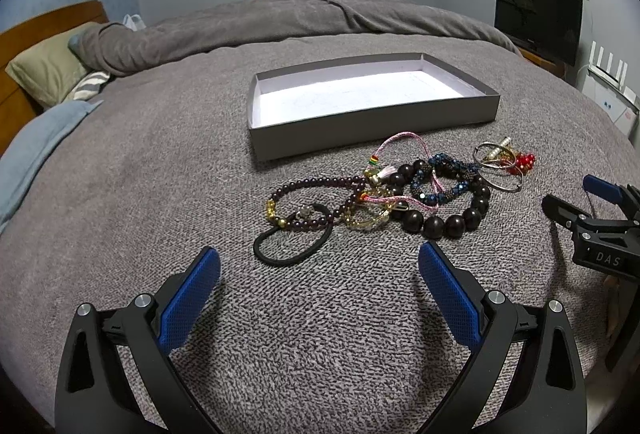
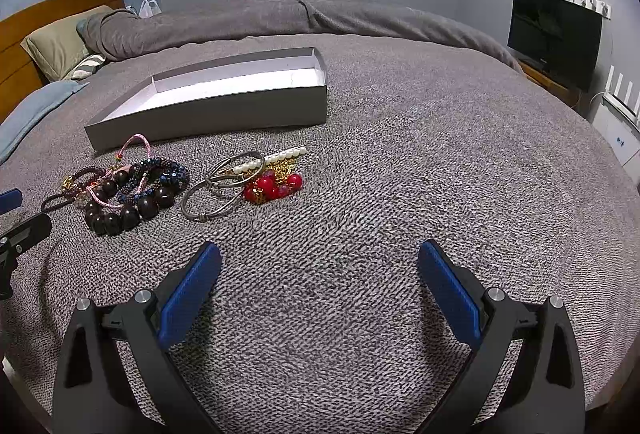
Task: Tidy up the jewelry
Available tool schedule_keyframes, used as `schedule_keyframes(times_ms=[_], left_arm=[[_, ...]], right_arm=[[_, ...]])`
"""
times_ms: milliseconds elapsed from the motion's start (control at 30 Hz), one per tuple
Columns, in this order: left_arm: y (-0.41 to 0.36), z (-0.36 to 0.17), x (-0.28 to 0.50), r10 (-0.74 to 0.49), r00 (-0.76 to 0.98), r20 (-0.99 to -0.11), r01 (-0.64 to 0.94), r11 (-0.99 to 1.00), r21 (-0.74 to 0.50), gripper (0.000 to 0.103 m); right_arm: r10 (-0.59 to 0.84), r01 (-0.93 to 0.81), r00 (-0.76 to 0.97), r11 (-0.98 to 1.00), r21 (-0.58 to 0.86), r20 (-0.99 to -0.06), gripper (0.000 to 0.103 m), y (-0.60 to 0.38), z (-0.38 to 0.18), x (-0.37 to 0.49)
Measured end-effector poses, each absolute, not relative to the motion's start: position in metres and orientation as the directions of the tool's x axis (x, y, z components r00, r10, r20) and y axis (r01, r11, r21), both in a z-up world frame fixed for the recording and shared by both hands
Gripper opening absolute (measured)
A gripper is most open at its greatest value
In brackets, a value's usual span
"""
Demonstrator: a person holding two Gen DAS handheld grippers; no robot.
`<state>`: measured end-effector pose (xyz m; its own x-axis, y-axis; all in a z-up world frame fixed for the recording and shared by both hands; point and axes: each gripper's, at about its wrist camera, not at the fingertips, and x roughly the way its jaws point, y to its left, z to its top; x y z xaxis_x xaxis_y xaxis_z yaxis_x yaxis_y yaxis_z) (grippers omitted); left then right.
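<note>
Both the left gripper (image 1: 319,266) and right gripper (image 2: 319,262) gape empty; just before the gray box (image 1: 372,121), the tangled bracelets (image 1: 400,193) risk lifting together.

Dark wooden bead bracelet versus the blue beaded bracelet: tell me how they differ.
The dark wooden bead bracelet has large, smooth, brown-black round beads; the blue beaded bracelet is a rope of tiny glittering blue beads. The wooden one forms the wider loop, and the blue one lies partly inside and over it. A pink cord bracelet threads across the blue one. Both lie tangled in one pile on the grey blanket, outside the grey box.
</note>
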<state>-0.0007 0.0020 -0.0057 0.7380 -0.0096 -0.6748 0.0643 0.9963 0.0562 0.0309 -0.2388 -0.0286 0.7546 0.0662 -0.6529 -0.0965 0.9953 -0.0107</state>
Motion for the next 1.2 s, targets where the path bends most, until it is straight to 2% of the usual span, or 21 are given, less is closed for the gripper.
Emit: schedule_keyframes(times_ms=[633,833,967,1100,1200], left_arm=[[0.004,-0.005,0.001,-0.010,0.744,-0.668,0.061,0.997,0.054,0.098],[0.004,-0.002,-0.004,-0.027,0.762,-0.647,0.083,0.995,0.056,0.098],[0.002,-0.002,-0.001,-0.067,0.741,-0.668,0.120,0.992,0.033,0.098],[0.001,0.003,0.000,-0.049,0.761,-0.647,0.131,0.988,0.078,0.098],[0.006,0.011,-0.001,-0.086,0.785,-0.613,0.165,0.984,0.073,0.098]], right_arm=[[0.064,-0.095,0.755,0.995,-0.012,-0.653,0.098,-0.236,-0.032,0.032],[0.072,-0.101,0.758,0.995,-0.008,-0.649,0.098,-0.237,-0.029,0.031],[0.096,-0.124,0.762,0.992,0.002,-0.640,0.098,-0.237,-0.023,0.030],[0.102,-0.144,0.773,0.989,-0.017,-0.626,0.098,-0.234,-0.012,0.031],[0.102,-0.176,0.783,0.982,-0.062,-0.614,0.098,-0.229,-0.003,0.034]])
